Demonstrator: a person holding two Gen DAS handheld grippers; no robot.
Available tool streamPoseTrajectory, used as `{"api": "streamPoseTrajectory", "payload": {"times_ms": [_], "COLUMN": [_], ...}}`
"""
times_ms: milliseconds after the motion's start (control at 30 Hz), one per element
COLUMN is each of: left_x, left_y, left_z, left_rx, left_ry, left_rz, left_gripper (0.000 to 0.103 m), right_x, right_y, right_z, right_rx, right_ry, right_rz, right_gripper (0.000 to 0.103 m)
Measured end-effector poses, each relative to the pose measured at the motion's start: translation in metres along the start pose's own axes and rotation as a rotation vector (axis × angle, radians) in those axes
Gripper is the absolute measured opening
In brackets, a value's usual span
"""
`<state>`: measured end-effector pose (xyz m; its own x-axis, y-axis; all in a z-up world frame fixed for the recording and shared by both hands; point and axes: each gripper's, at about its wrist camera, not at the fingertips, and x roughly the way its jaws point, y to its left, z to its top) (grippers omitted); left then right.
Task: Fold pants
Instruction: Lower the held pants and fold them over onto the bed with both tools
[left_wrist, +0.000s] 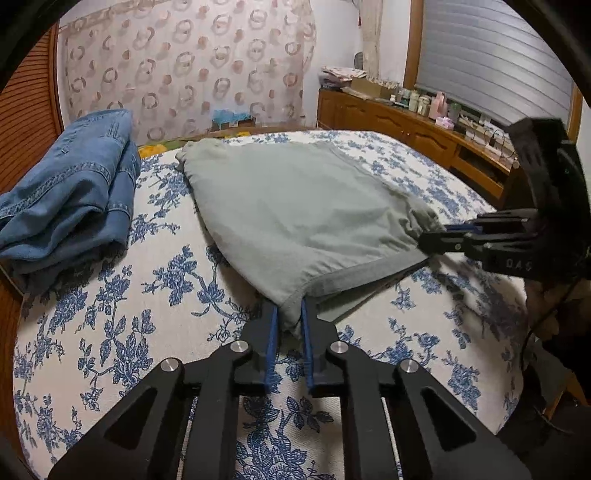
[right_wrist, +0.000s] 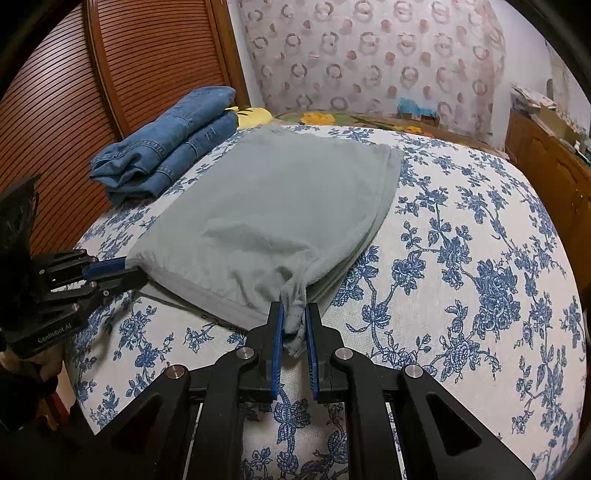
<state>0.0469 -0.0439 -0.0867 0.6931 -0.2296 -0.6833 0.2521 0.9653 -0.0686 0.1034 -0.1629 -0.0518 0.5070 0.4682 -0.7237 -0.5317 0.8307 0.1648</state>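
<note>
Left gripper: the left gripper (left_wrist: 290, 312) has its blue-padded jaws drawn narrow on a near corner of the grey pants (left_wrist: 295, 218), with the hem bunched between the pads.
Right gripper: the right gripper (right_wrist: 294, 317) pinches the other near corner, a crumpled wad of grey cloth clamped between its pads; in the left wrist view it reaches in from the right edge (left_wrist: 430, 240).
Pants: the grey pants (right_wrist: 266, 199) lie folded in layers, flat on the bed, their near edge stretched between the two grippers and the stacked layers showing along the right side.
Bed: the bedspread (right_wrist: 461, 258), white with blue flowers, lies under the pants and spreads out around them.
Jeans: a pair of folded blue jeans (left_wrist: 70, 188) sits at the far left of the bed, apart from the grey pants.
Room: a slatted wooden headboard (right_wrist: 147, 55) stands behind the jeans, a sheer patterned curtain (left_wrist: 184, 62) hangs beyond the bed, and a cluttered wooden cabinet (left_wrist: 406, 122) lines the right wall.
</note>
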Motion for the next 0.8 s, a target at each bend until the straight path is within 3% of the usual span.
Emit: {"api": "streamPoseTrajectory", "payload": {"times_ms": [333,800], "left_x": [-0.042,-0.072], "left_y": [-0.011,-0.021], "left_z": [0.009,0.012], "left_rx": [0.011,0.043], "left_ry": [-0.091,-0.125], "left_rz": [-0.033,-0.039], "left_gripper": [0.012,0.012], "right_x": [-0.032,-0.071], "right_y": [0.002,0.006], "right_z": [0.000,-0.012], "right_rx": [-0.009,-0.036], "right_ry": [-0.069,-0.127], "right_rz": [0.022,0.039], "right_gripper": [0.011,0.011]}}
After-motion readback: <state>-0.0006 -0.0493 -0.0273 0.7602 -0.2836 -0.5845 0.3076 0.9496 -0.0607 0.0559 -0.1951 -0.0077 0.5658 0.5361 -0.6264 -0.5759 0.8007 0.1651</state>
